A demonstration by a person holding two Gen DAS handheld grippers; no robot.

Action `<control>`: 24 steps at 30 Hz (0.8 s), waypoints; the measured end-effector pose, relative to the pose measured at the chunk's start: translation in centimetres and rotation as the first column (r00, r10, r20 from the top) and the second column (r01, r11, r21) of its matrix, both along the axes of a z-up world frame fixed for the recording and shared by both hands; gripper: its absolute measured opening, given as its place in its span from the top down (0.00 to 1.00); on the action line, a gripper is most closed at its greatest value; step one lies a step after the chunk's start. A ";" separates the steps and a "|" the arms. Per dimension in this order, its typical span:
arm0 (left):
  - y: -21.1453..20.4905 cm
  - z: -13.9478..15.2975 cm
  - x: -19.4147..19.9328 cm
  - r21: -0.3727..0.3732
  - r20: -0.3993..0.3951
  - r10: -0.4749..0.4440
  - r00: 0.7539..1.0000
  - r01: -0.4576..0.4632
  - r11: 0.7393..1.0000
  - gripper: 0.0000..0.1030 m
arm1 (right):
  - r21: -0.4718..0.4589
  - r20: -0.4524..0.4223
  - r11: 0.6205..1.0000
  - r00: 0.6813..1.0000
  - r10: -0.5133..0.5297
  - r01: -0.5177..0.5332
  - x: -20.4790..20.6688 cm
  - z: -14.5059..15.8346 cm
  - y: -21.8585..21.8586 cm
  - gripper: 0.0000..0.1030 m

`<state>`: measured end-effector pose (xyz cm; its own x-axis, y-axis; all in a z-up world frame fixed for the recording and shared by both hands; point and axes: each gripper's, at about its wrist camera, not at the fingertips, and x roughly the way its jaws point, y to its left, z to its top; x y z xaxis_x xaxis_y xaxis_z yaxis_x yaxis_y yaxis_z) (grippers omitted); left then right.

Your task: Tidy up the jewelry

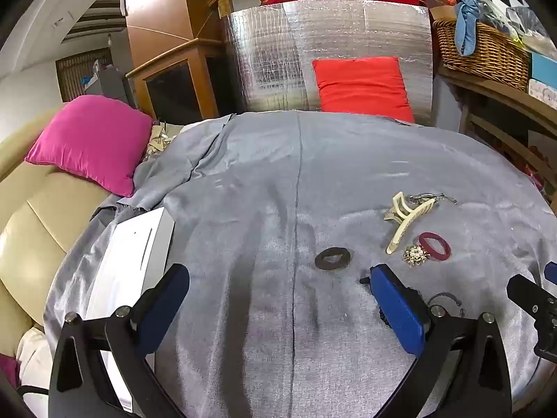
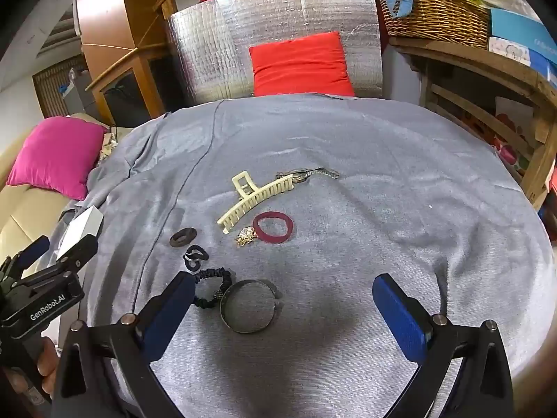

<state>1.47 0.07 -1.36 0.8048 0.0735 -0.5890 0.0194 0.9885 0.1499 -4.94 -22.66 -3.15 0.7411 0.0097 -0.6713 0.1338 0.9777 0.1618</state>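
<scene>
Currently, at the far left of the left wrist view, a white box [image 1: 135, 254] lies on the grey cloth [image 1: 264, 181], partly behind the left gripper's finger; whether it is meant to receive the jewelry cannot be told. Left gripper [image 1: 278, 299]: jaws spread wide, nothing between them, poised above bare cloth at bottom centre of its frame. Just above it, slightly right of centre, lies a dark flat ring [image 1: 333, 258].

In the right wrist view, left of centre, small dark hair ties [image 2: 195, 257] and a black scrunchie [image 2: 213, 287] lie near the right gripper's left finger, the scrunchie touching a metal bangle [image 2: 249, 306]. At frame centre lie a cream claw clip [image 2: 256, 198], a jewelled brooch [image 2: 248, 236] just beside a maroon hair band [image 2: 273, 227], and a metal chain bracelet [image 2: 310, 175] at the clip's upper end.

Right gripper [image 2: 282, 304]: likewise released, jaws wide, holding nothing, with the bangle partly between its fingers.

Assessment: no item appears sorted or grouped; all pieces lie loose on the cloth. The task reads as barely begun, with every piece outstanding. The bangle looks the likeliest first pick.
</scene>
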 end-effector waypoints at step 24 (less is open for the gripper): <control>0.2 -0.3 -0.1 -0.002 -0.006 -0.001 1.000 0.001 1.000 0.00 | -0.007 0.016 1.000 1.000 0.006 -0.006 -0.1 0.2 0.2 0.00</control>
